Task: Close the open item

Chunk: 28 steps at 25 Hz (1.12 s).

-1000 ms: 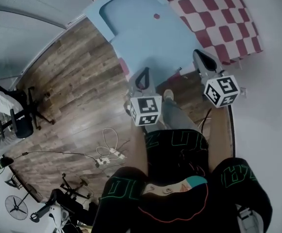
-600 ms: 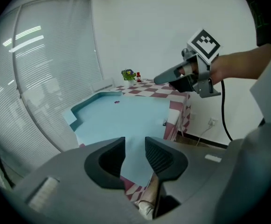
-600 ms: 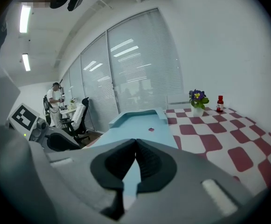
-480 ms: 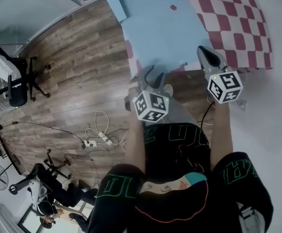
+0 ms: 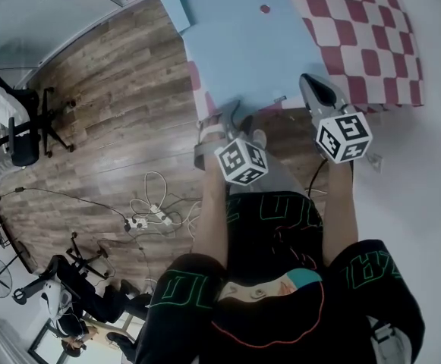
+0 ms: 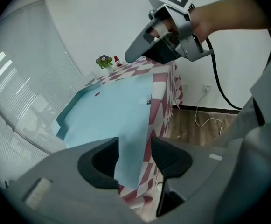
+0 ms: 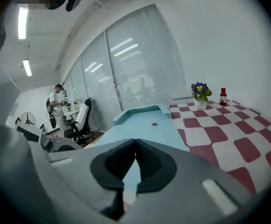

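A large light blue flat item (image 5: 243,44) with a raised rim at its far end lies on the red-and-white checkered table (image 5: 372,44). It also shows in the left gripper view (image 6: 112,111) and the right gripper view (image 7: 144,122). My left gripper (image 5: 228,118) is at the item's near edge. Its jaws are opening, and nothing is between them (image 6: 134,155). My right gripper (image 5: 312,88) hovers over the near right corner. It is shut and empty (image 7: 135,157), and it also shows from the side (image 6: 142,52).
A flower pot (image 7: 199,93) and a small red bottle (image 7: 223,96) stand at the table's far end. An office chair (image 5: 23,139) and cables (image 5: 155,218) sit on the wooden floor to the left. A person (image 7: 57,101) stands far off.
My left gripper's jaws have gone from shut to wide open, and the gripper has shifted slightly right. The right gripper has stayed shut and hardly moved.
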Each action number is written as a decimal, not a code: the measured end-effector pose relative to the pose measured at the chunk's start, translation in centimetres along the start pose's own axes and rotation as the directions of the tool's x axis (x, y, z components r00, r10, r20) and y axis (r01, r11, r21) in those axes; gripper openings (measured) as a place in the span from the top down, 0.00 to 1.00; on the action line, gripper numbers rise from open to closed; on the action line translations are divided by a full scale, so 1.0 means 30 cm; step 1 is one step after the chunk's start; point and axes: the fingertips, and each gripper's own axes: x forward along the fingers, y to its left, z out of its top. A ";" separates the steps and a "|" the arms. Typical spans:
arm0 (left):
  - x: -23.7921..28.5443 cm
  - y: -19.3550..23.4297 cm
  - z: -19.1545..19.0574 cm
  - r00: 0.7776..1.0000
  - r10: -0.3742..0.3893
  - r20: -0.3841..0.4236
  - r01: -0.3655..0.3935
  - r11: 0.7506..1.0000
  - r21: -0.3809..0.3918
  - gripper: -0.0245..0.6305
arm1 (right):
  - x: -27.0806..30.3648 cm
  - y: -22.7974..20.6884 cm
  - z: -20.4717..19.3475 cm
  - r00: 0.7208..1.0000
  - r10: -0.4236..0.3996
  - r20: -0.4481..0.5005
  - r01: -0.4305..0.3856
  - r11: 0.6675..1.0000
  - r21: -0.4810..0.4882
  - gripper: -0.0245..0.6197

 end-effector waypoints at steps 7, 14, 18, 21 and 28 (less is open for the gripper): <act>-0.007 -0.016 0.011 1.000 0.004 0.004 -0.004 0.999 0.040 0.78 | -0.004 0.021 0.008 1.000 0.010 0.011 -0.009 1.000 -0.002 0.96; -0.032 -0.014 0.042 0.999 0.016 0.031 -0.019 0.996 0.085 0.85 | -0.006 0.013 0.013 1.000 0.013 0.005 -0.013 0.999 -0.051 0.96; -0.063 0.017 0.070 0.996 0.024 0.087 -0.028 0.999 0.039 0.87 | -0.008 0.000 0.023 1.000 0.015 -0.003 -0.015 0.996 -0.093 0.96; -0.090 0.056 0.095 0.989 0.038 0.141 -0.036 0.999 -0.017 0.87 | -0.011 -0.012 0.042 1.000 0.006 0.007 -0.005 0.988 -0.156 0.96; -0.128 0.135 0.135 0.978 0.080 0.191 -0.075 0.997 -0.037 0.89 | -0.018 -0.002 0.094 0.999 0.051 0.013 -0.046 0.958 -0.285 0.96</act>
